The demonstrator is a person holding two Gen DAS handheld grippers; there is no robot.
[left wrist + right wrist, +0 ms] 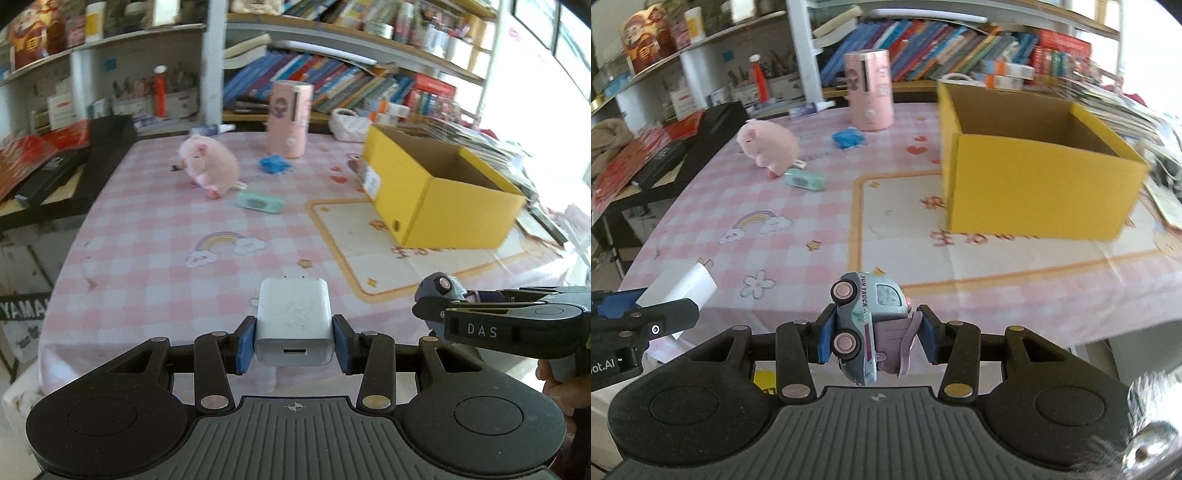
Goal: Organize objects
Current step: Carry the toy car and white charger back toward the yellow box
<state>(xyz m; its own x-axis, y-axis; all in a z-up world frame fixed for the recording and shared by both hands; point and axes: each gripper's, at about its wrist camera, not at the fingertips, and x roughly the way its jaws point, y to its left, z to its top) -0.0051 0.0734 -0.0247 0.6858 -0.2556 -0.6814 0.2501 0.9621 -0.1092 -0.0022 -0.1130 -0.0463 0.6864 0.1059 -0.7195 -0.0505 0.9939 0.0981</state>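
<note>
One charger [294, 320], prongs pointing away, lengthwise

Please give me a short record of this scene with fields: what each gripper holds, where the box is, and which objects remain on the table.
left gripper: jaws shut on white charger, prongs pointing away
right gripper: jaws shut on toy truck, tipped on its side
yellow box: open, on the table, inside not fully visible
table: pink checked cloth
left on table: pink plush, mint case, blue object, pink cylinder
</note>
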